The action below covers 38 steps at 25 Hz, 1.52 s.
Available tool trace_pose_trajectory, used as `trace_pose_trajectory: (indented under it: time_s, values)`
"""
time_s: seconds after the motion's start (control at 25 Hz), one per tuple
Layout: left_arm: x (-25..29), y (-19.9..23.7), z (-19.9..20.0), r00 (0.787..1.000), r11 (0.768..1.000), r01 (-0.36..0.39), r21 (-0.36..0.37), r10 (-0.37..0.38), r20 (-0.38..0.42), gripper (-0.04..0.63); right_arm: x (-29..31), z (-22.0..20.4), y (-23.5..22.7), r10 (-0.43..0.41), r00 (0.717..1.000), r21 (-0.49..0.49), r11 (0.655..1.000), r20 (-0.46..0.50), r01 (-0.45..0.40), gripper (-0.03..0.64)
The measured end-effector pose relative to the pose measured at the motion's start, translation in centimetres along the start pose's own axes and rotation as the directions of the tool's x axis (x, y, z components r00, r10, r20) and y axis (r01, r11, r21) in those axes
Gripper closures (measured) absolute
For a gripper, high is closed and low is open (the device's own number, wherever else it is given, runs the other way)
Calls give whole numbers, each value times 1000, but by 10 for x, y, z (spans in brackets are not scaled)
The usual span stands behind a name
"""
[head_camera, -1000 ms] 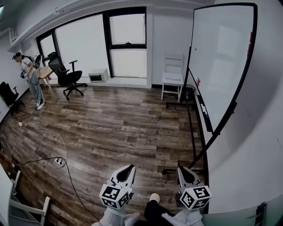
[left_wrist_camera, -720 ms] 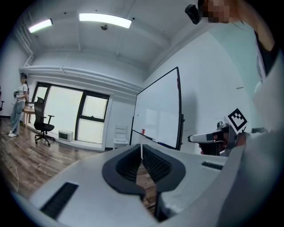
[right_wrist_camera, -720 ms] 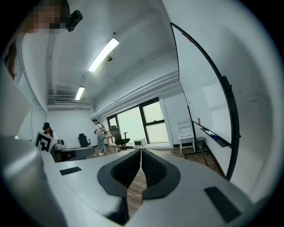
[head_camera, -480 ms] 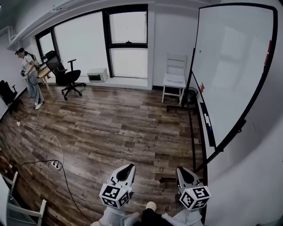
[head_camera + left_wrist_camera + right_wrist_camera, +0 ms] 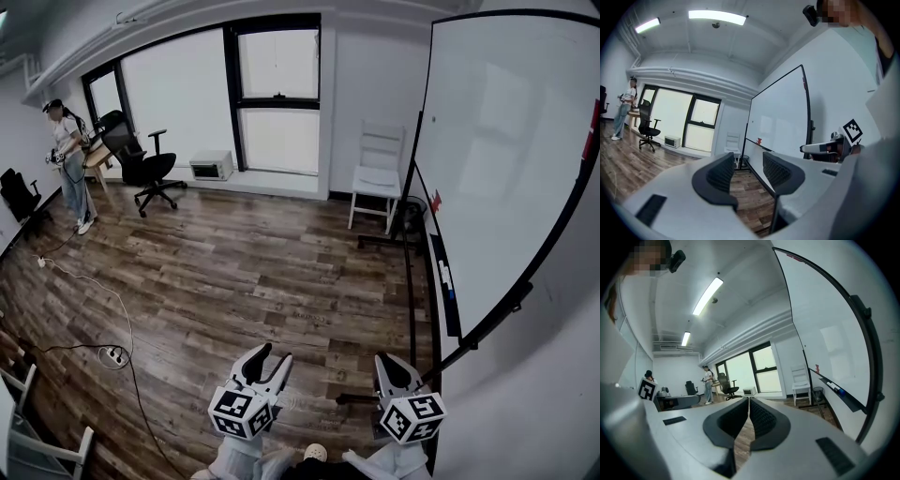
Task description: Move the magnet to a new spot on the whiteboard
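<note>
The whiteboard (image 5: 497, 159) stands on its wheeled frame at the right and also shows in the left gripper view (image 5: 780, 122) and the right gripper view (image 5: 820, 324). A small red piece (image 5: 436, 201) sits at its lower edge by the tray (image 5: 759, 140). A tiny dark dot (image 5: 423, 116) sits higher up; I cannot tell which of the two is the magnet. My left gripper (image 5: 274, 354) (image 5: 747, 161) has just been opening and is open with nothing between its jaws. My right gripper (image 5: 383, 360) (image 5: 749, 404) is shut and empty. Both are well short of the board.
Markers (image 5: 445, 275) lie in the board's tray. A white chair (image 5: 378, 173) stands left of the board. An office chair (image 5: 141, 159), a small white appliance (image 5: 211, 165) and a person (image 5: 67, 159) are at the far wall. A cable with a power strip (image 5: 111, 355) lies on the wooden floor.
The left gripper's jaws have opened. Both grippers and the view have moved forward, and the whiteboard now looks larger and closer.
</note>
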<state>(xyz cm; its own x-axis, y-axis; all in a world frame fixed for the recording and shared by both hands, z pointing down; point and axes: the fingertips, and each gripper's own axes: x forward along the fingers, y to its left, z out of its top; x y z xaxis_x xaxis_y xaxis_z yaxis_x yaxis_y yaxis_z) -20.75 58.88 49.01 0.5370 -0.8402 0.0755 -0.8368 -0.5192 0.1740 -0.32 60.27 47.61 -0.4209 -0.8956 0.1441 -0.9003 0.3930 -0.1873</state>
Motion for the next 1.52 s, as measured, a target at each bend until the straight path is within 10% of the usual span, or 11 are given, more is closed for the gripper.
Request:
trace_pose_trajectory:
  time_s: [1.52]
  values:
    - [90, 53, -3, 999, 1000, -9, 1, 9, -37, 389, 100, -1, -42, 14, 998, 15, 1000, -61, -13, 583]
